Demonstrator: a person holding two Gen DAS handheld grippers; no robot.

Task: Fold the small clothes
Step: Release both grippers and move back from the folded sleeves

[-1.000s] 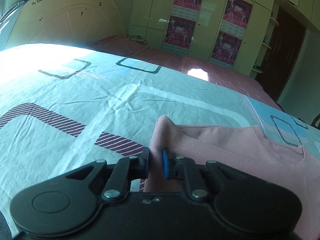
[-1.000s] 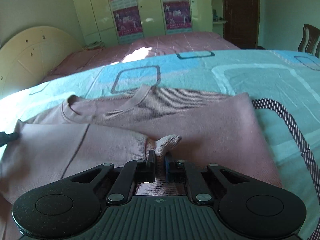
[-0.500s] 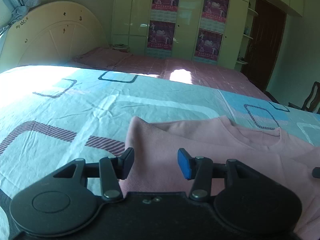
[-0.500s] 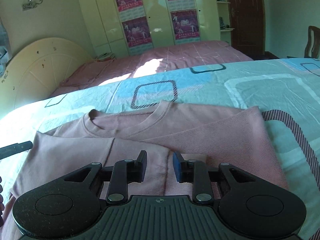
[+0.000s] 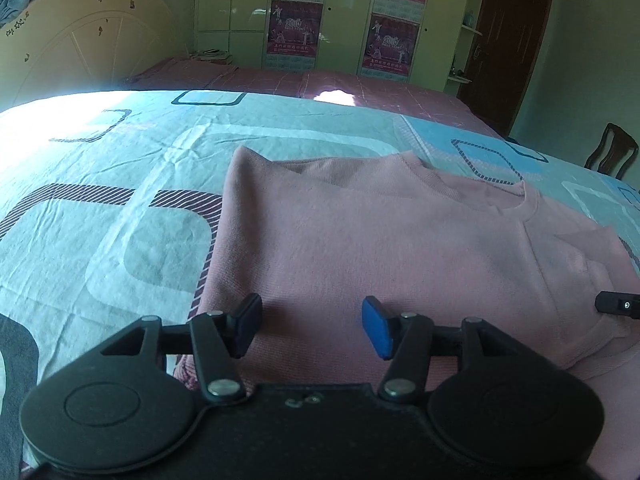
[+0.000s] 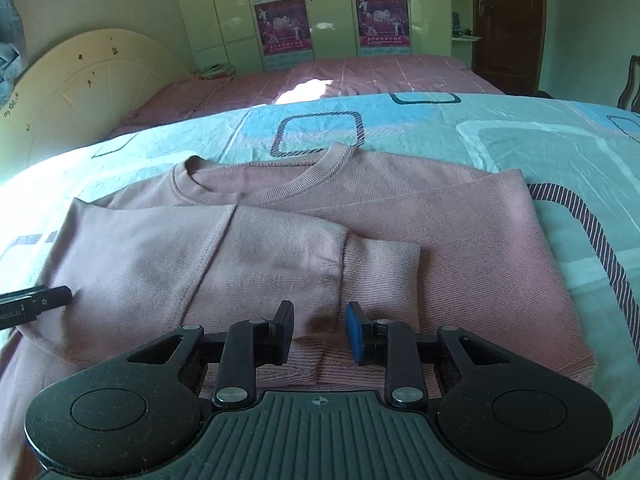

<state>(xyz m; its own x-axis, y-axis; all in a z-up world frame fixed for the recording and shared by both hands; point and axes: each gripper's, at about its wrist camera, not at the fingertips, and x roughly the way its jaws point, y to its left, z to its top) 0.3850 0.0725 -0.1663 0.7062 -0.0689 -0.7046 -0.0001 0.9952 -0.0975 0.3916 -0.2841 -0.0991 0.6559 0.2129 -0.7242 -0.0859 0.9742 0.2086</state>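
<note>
The left gripper [image 5: 310, 326] has just been opening; its jaws now stand wide apart above the folded left edge of the pink sweater [image 5: 360, 240], with only flat knit beneath the gap and nothing pinched. A second ago those jaws were nearly together on that edge. The right gripper [image 6: 320, 330] has also let go: its jaws, which a second ago nipped the raised cuff [image 6: 380, 268], are now partly apart and empty, and the cuff lies flat across the sweater's middle, with the sleeve folded over the chest.

I judge that the sleeve fold is set down and released by both hands, so the next step would likely be folding the other side or doubling the body over.

The sweater lies on the bedspread [image 5: 100, 200], a pale blue-green cover with rounded squares and striped bands, creased in places and sunlit toward its far left corner. The garment sits near the bed's near edge, neckline [image 6: 260, 176] toward the far side. Beyond is a second bed under a dusky pink cover [image 6: 360, 76], a cream arched headboard [image 5: 80, 52] at the left, pale green wardrobe doors [image 6: 224, 12] with posters [image 6: 284, 24], then a dark brown door [image 6: 508, 24] and part of a wooden chair [image 5: 608, 152] at the right.
</note>
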